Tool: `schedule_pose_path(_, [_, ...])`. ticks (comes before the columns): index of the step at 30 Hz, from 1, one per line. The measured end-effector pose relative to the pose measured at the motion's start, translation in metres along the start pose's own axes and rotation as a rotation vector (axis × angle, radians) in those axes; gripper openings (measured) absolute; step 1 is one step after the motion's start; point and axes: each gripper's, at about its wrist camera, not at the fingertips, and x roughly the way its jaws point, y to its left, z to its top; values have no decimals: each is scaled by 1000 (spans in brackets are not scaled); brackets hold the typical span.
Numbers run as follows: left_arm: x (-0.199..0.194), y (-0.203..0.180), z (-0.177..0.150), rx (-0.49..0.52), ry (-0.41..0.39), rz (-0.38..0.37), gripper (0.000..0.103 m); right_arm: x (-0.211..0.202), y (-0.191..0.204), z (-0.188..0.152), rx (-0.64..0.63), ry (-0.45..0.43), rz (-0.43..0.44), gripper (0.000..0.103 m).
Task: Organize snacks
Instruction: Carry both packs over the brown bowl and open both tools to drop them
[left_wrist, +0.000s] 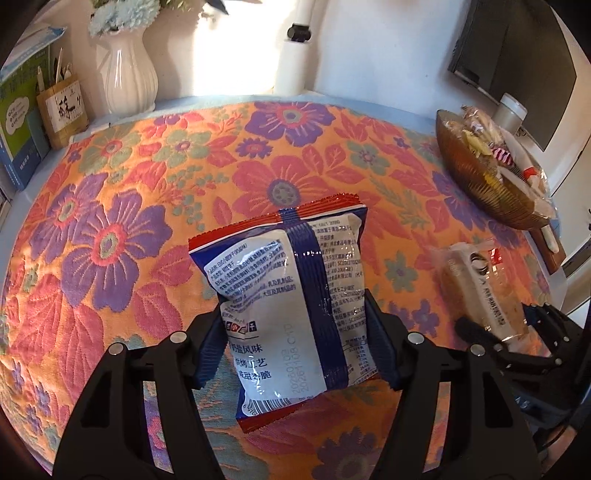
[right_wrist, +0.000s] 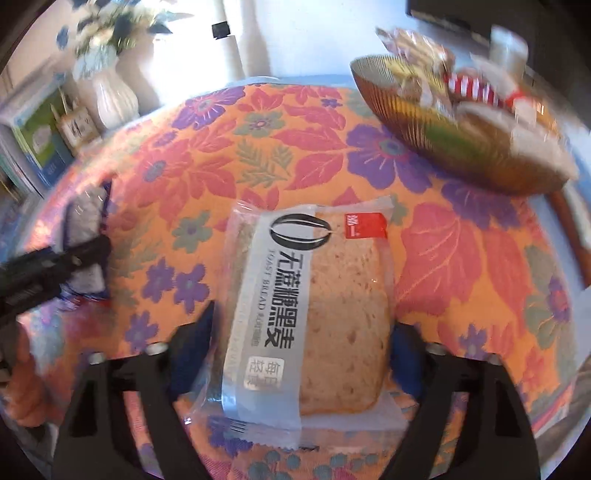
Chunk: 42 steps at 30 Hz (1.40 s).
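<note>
A biscuit pack (left_wrist: 291, 295) is gripped in the left tongs (left_wrist: 295, 332) and a bread pack (right_wrist: 314, 314) in the right tongs (right_wrist: 299, 343), best carried level to the bowl (right_wrist: 443, 147) ahead-right.

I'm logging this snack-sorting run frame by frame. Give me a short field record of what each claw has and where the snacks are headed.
left claw: shut on the blue and white cracker packet, printed back facing the camera
right claw: shut on the wrapped toast bread slice
both packets: appear lifted above the floral tablecloth
likely destination: ribbed amber bowl at far right, already holding wrapped snacks
background: white vase with flowers at back left
image quality: right wrist view blurred
</note>
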Motion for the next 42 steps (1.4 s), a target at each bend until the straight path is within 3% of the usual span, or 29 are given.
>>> schedule_pose_path(4, [-25,-21,16,42,-62,-21,66,-8,-3,-2,-17,-15,34,71])
schedule_pose_path(7, [-39,-41,32,71,-104,-54,66,-23,-19,1,36,-31,135,71])
schedule_pose_path(12, [-56,-86,71,145,-147,-139,66,-69,-52,17,90,-138,159,71])
schedule_pose_path(18, [-65,-159,123,244,-212,-199,66,-118,-104,43,171,-287,107,71])
schedule_pose_path(21, [-61,-186,146,269,-227,-251,66,-133,-147,68,252,-357,39,71])
schedule_pose_path(28, [-17,-240,191,287,-203,-314,66,-139,-218,123,382,-429,-57,71])
schedule_pose_path(30, [1,-245,197,276,-184,-322,68,-132,-228,138,390,-424,-68,71])
schedule_pose_path(33, [29,-248,204,272,-144,-322,81,-112,-236,162,400,-401,-57,72])
schedule_pose_path(36, [46,-242,203,267,-116,-305,81,-93,-242,174,405,-356,-10,80])
schedule_pose_path(42, [36,-215,199,219,-116,-313,81,-85,-250,160,428,-344,17,81])
